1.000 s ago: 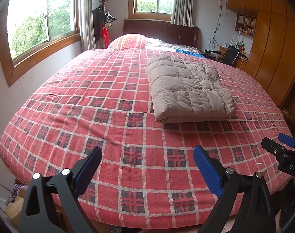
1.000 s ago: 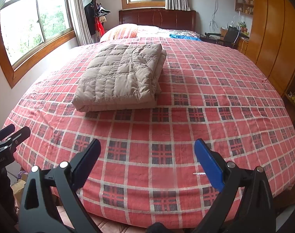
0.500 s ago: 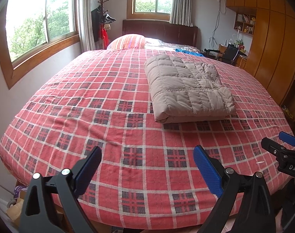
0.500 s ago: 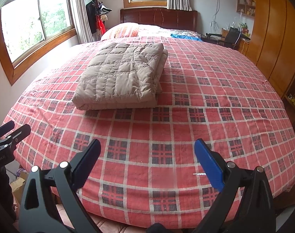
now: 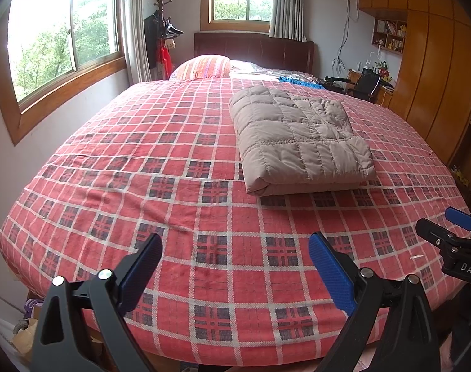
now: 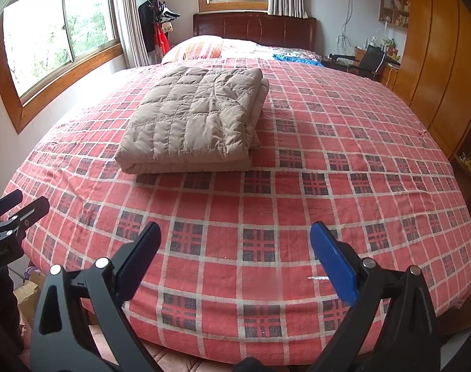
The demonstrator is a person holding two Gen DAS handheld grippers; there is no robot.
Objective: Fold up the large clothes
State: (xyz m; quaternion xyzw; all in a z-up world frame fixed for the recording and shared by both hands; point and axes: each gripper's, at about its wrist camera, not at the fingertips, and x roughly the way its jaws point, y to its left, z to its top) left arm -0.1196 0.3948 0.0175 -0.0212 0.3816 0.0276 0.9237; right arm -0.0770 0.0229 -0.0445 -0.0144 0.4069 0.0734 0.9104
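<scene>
Hovering level at the bed's (image 5: 80, 186) foot, both grippers' fingers (image 5: 331, 274) spread apart, empty.

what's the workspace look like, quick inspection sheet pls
surface: bed under a red plaid sheet, mildly wrinkled near the foot.
job's things: beige quilted jacket lies folded into a flat rectangle mid-bed, touched by neither gripper.
clutter: blue cloth and pillow near the headboard.
grippers: left gripper open, empty, above the foot edge; right gripper likewise.
cables: wires hang down the far wall.
surroundings: windows, coat rack, wooden wardrobe, desk with chair.
</scene>
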